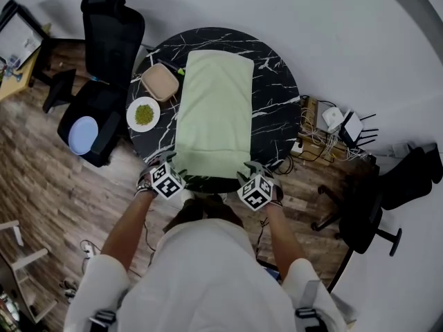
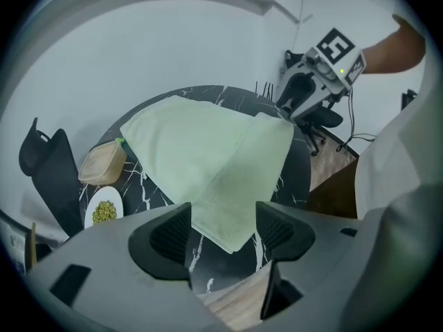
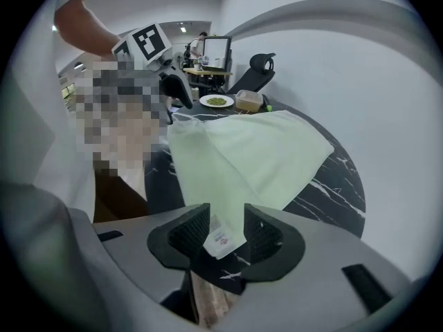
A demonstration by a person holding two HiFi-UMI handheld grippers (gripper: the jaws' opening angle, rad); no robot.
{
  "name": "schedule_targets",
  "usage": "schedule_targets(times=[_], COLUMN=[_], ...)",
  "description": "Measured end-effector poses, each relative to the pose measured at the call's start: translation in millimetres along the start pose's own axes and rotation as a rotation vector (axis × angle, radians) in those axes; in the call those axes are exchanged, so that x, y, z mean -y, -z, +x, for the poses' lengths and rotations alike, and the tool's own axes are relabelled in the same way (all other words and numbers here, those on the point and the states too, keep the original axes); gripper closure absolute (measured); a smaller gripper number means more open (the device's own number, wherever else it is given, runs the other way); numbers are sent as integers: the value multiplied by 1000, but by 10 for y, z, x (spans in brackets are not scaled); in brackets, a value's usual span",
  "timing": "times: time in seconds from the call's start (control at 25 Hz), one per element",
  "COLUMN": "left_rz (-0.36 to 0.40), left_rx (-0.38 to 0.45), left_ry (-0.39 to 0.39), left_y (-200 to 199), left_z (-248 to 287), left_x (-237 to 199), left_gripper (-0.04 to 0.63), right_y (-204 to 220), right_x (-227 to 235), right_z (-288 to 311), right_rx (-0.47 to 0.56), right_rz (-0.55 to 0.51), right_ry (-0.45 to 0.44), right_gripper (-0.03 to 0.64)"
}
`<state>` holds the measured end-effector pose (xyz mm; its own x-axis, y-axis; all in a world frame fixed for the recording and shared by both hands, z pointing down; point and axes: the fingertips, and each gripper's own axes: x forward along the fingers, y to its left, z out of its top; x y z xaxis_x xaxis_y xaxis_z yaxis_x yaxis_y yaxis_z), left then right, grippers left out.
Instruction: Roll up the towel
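Towel (image 1: 213,116), pale green, lies flat on the round dark counter (image 1: 277,109), reaching from its far side to its near edge. Left gripper (image 2: 223,232) and right gripper (image 3: 225,235) both have jaws spread, each with a near towel corner lying loose between them.

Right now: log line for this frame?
towel: spread on table, unrolled | left gripper: open, corner between jaws | right gripper: open, labelled corner between jaws

One towel (image 1: 213,116), one table (image 1: 277,109), one plate (image 1: 131,116), one beige box (image 1: 160,81), two claws: left claw (image 2: 223,230), right claw (image 3: 226,232).
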<state>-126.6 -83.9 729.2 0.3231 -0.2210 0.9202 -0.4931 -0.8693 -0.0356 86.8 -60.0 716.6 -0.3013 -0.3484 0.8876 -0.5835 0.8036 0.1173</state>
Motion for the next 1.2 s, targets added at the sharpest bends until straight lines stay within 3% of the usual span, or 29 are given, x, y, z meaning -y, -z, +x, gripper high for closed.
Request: schedule_targets(times=[0.2,0.48,0.8,0.92,1.2], left_rz=[24,26,-25,-17,-11], left_rx=[-25,-56,-111,-131,-147], left_ry=[31,36,14,10,23], left_y=[210,401,486,481,467], left_z=[32,131,324,378,386], left_x=[274,488,413,350,313], left_gripper=[324,325,325,366,374], right_y=[332,492,648,637,638], right_x=[-275,-399,-375,-337,-326], right_z=[67,195,366,390,387], right_rx=[-84,-122,-164,-165,-149], right_rz=[-62,-115,-71,-65,-28], right_ry=[-60,-89,-96,-84,-88], right_gripper=[471,471,493,528,536])
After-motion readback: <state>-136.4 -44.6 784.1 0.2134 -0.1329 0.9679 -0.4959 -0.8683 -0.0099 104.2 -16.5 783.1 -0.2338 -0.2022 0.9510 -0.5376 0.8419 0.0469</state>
